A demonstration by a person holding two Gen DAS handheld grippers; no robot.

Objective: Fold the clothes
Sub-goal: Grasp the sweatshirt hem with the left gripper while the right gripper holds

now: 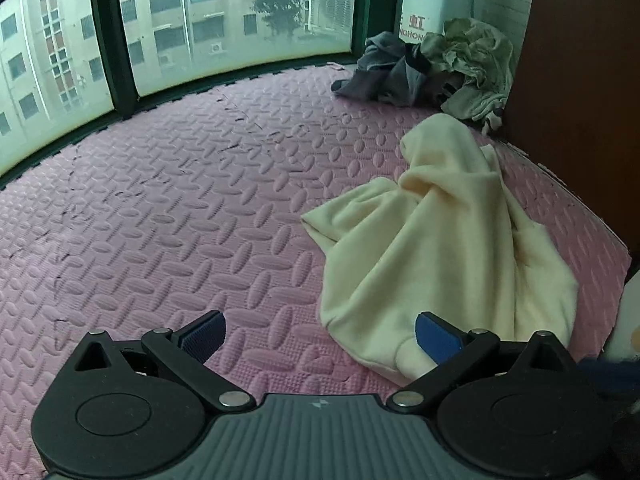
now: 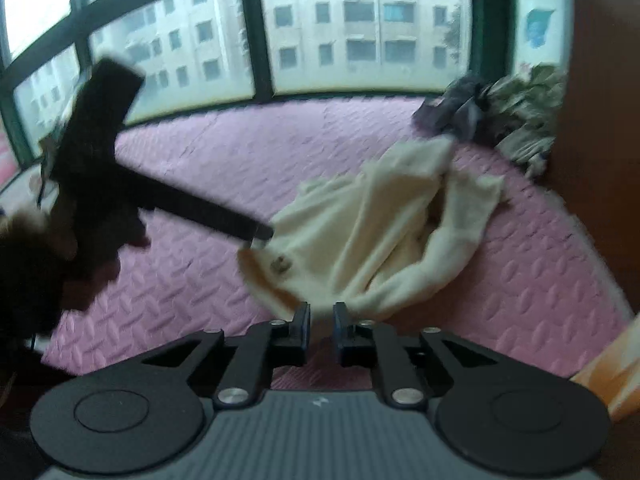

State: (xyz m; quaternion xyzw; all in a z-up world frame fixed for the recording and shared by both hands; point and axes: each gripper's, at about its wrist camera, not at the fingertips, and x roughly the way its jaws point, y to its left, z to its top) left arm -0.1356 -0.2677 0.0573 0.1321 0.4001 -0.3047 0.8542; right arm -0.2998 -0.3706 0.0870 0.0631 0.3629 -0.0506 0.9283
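Observation:
A cream garment (image 1: 436,248) lies crumpled on the pink foam mat (image 1: 180,208), right of centre. My left gripper (image 1: 320,336) is open and low over the mat, its right finger at the garment's near edge. In the right wrist view the same garment (image 2: 372,232) lies bunched just beyond my right gripper (image 2: 321,326), whose jaws are almost closed with a narrow gap and nothing clearly between them. The left gripper (image 2: 260,236) appears there as a blurred dark shape touching the garment's left edge.
A heap of grey and olive clothes (image 1: 436,68) sits at the mat's far right corner by a brown cabinet (image 1: 580,80). Large windows (image 1: 200,20) run along the mat's far edge. The mat's right edge drops off near the garment.

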